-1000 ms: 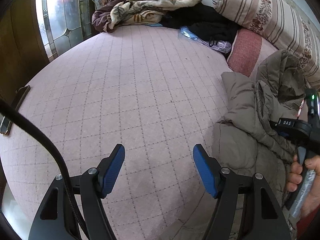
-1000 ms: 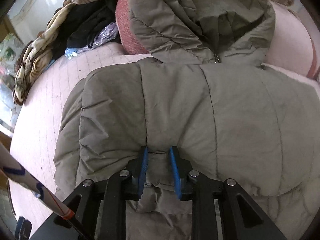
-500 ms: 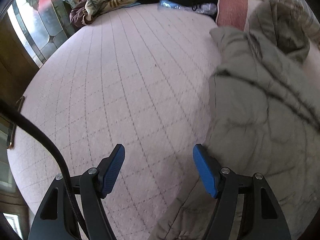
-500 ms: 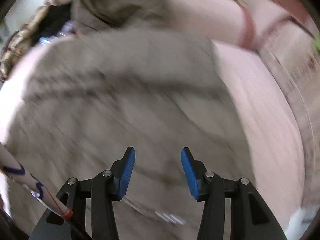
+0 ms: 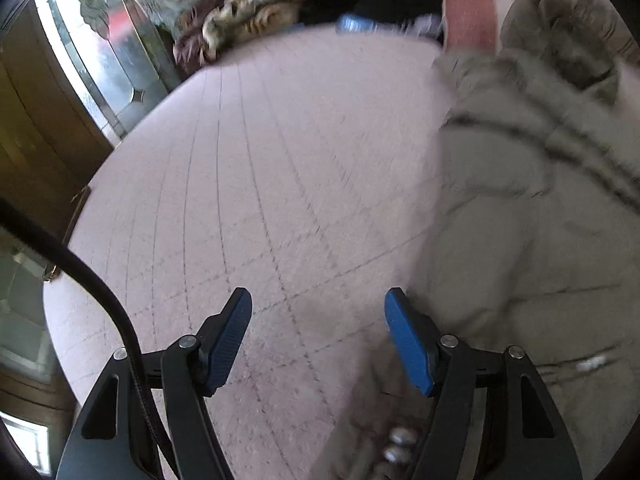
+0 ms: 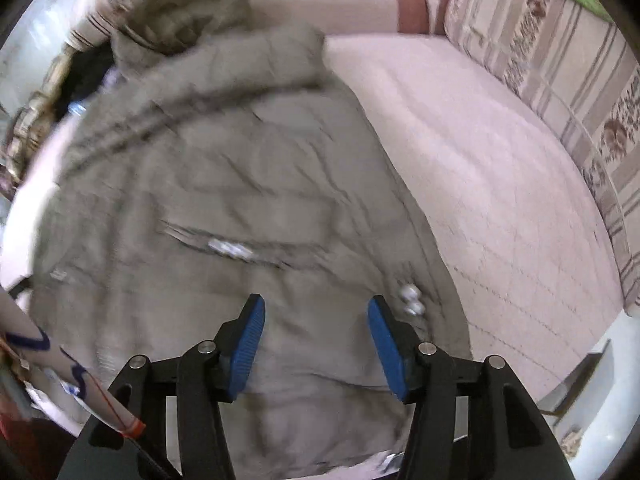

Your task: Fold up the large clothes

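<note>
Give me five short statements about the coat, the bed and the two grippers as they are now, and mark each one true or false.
1. The olive puffer coat lies on the pink quilted bed cover. True.
2. The right gripper is clamped on a fold of the coat. False: its fingers have just been opening, and they stand apart above the coat with nothing pinched.
3. The left gripper is open, with only bed cover showing between its fingers. True.
4. The coat is blue. False: it is olive grey.
5. A heap of other clothes lies at the far edge of the bed. True.
</note>
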Demonstrator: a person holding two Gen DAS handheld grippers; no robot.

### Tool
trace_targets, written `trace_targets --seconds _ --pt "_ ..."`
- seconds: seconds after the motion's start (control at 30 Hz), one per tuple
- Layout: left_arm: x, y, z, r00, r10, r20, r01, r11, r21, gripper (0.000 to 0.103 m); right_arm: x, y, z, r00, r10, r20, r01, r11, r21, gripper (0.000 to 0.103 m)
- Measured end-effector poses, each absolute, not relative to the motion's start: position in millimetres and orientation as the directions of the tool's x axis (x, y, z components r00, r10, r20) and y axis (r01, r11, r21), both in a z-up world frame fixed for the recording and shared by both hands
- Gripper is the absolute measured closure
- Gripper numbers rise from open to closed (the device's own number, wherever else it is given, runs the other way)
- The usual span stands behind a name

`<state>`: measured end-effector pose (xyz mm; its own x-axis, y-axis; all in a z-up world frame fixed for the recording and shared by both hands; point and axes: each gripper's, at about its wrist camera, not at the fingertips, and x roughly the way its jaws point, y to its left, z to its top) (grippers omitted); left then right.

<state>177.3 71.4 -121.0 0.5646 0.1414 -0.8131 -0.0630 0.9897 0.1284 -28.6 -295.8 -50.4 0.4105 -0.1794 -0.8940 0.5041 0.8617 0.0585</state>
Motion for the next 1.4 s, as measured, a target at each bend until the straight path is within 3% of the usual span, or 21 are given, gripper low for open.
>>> trace_targets --seconds 0.2,0.43,0.7,0.87,1.17,1.23,1.3,1.4 --pt "172 57 -82 0.682 0.078 -0.727 -0.017 0.996 0.091 0.034 57 -260 2 0.507 -0.123 -0.853 0.408 0.906 0.111 0.039" --pt "203 49 -91 0.626 0.006 -0.780 0.017 1.000 0.021 0.034 217 -224 34 0.574 -0.123 -0.810 0.359 0.927 0.113 0.028" --pt "235 53 -107 0.589 -0.041 -0.807 0.022 0.999 -0.035 0.034 398 -241 63 0.642 -0.153 -0.751 0.452 0.867 0.209 0.020" --pt "252 69 -121 0.532 -0.083 -0.843 -0.028 0.993 -0.116 0.034 470 -265 64 0.662 -0.167 -0.731 0.535 0.788 0.304 0.018" --pt "258 68 -133 0.522 -0.071 -0.850 -0.042 0.993 -0.109 0.034 536 -296 22 0.608 -0.192 -0.770 0.632 0.704 0.323 0.016" --pt "261 68 -134 0.523 -0.068 -0.849 -0.044 0.993 -0.106 0.034 538 -303 11 0.581 -0.191 -0.791 0.647 0.698 0.306 0.028" --pt "262 67 -135 0.521 -0.065 -0.851 -0.044 0.994 -0.103 0.034 535 -309 -3 0.555 -0.141 -0.820 0.643 0.698 0.314 0.094" --pt "263 67 -133 0.524 -0.065 -0.849 -0.040 0.994 -0.100 0.034 512 -307 4 0.564 -0.156 -0.811 0.618 0.731 0.290 0.095"
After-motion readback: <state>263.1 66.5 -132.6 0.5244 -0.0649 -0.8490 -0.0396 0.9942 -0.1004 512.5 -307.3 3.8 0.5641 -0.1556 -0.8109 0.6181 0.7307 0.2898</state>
